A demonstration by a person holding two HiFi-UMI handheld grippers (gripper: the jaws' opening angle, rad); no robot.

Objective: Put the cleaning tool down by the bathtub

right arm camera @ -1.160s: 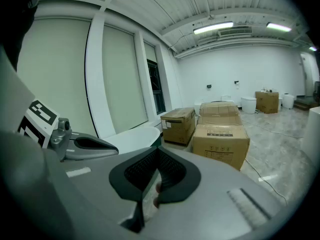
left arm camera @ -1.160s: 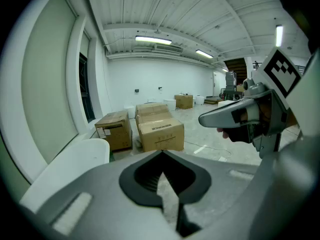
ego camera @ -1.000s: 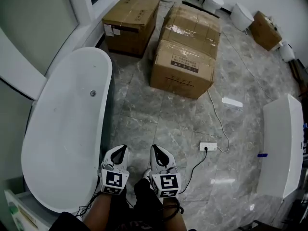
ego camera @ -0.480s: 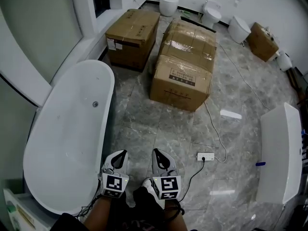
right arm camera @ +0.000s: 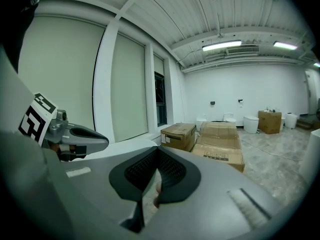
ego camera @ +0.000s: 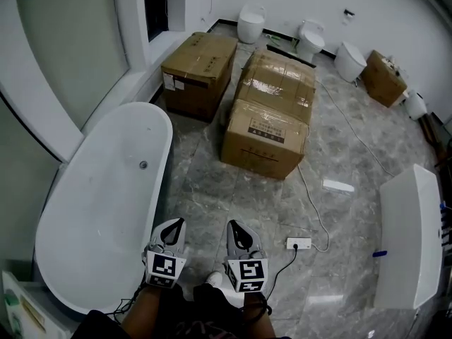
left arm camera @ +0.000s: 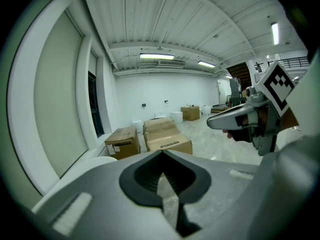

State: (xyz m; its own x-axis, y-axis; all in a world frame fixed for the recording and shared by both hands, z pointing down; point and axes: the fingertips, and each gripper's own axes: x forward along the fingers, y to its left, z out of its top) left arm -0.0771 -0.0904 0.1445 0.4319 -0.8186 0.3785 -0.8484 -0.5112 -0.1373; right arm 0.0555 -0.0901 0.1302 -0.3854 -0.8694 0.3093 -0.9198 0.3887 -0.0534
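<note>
Head view first: the white bathtub (ego camera: 99, 210) fills the 8 to 9 o'clock side, its drain showing and its basin bare. At 12 o'clock two taped cartons (ego camera: 272, 122) stand side by side on the grey marble floor (ego camera: 212, 182), and a second white tub (ego camera: 409, 239) runs along the edge at 4 o'clock. Toilets (ego camera: 311, 39) line the far wall around 1 o'clock. At 6 o'clock the person holds both grippers low and level, just right of the bathtub's near end. The left gripper (ego camera: 174, 227) has its jaws closed tip to tip on nothing, and so does the right gripper (ego camera: 238, 229). A power strip (ego camera: 298, 244) lies on the floor at 5 o'clock. I cannot make out the cleaning tool anywhere.
</note>
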